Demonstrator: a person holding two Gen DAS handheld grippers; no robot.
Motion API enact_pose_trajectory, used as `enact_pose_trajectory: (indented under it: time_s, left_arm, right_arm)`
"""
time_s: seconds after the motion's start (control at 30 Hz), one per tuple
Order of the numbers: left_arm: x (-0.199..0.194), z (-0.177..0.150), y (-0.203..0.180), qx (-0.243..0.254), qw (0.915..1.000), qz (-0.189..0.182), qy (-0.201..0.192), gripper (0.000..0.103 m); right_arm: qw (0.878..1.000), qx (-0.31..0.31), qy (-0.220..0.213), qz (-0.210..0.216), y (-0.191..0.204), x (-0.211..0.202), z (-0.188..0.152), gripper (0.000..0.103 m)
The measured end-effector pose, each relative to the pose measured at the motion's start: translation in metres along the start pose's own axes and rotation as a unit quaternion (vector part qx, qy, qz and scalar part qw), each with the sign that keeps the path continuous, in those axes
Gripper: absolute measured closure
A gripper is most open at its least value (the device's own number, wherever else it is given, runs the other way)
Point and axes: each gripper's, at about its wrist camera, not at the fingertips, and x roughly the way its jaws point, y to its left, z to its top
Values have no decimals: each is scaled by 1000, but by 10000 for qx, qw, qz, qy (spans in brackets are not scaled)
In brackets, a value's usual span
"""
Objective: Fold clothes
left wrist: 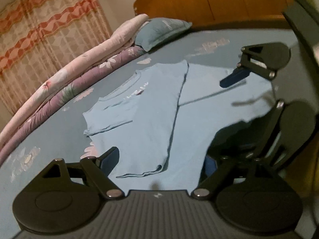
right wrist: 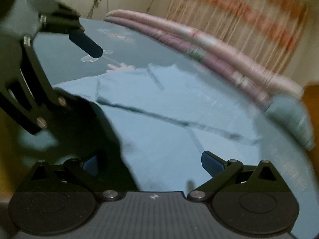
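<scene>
A light blue T-shirt point(left wrist: 143, 119) lies flat on the blue bedsheet point(left wrist: 49, 137), with one side folded over along a lengthwise crease and the collar pointing toward the quilt. My left gripper point(left wrist: 159, 163) hovers open over the shirt's hem, its fingers spread wide with nothing between them. In the same view the right gripper comes in from the right, its upper finger point(left wrist: 233, 77) above the shirt's far side. In the right wrist view the right gripper point(right wrist: 151, 163) is also open over the shirt point(right wrist: 169, 103). One left-gripper finger point(right wrist: 85, 43) shows at the upper left.
A rolled pink and purple floral quilt point(left wrist: 65, 79) runs along the bed's far side. A blue pillow point(left wrist: 159, 30) lies by the wooden headboard point(left wrist: 219, 2). A striped curtain point(left wrist: 39, 23) hangs behind. Bare sheet surrounds the shirt.
</scene>
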Motion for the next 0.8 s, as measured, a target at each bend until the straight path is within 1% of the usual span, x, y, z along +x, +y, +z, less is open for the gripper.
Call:
enact_pose_trajectory:
  time_s: [0.07,0.1,0.13,0.27,0.37,0.43,0.53,0.63,0.8]
  left_arm:
    - [-5,0,5,-157,9998,-146,-43,18]
    - [-6,-1,5,-175,9996,-231,-54,18]
    - [-6,-2,4,-149,9995,-281,-40,18]
    - [2,-6,-11,274,9992,-287,53,18]
    - [7,-6,-31,716,9972,-200,-25,18]
    - [10,-6,-42,975,9952,3,-96,18]
    - [12,-8,-51,1288,9903,489,-177,18]
    - [6,-9,-47,1202,9904,653,-199,18]
    - [-8,-7,-31,845,9924,837,-304,18]
  right_arm:
    - [9972,-505,-143,-537,11,-3,2,0]
    - [9936,-780,-219,-787,16,-5,2,0]
    - [9910,-952,-298,-889,18,-10,2,0]
    - [9888,-1015,-473,-990,16,-25,2,0]
    - [9877,-990,-529,-1084,14,-32,2,0]
    - [9870,-973,-567,-1147,12,-37,2,0]
    - [9866,-961,-589,-1179,11,-40,1,0]
    - [9875,-938,-469,-1180,10,-39,-5,0]
    - [9876,-914,-196,-1265,10,-32,-18,0]
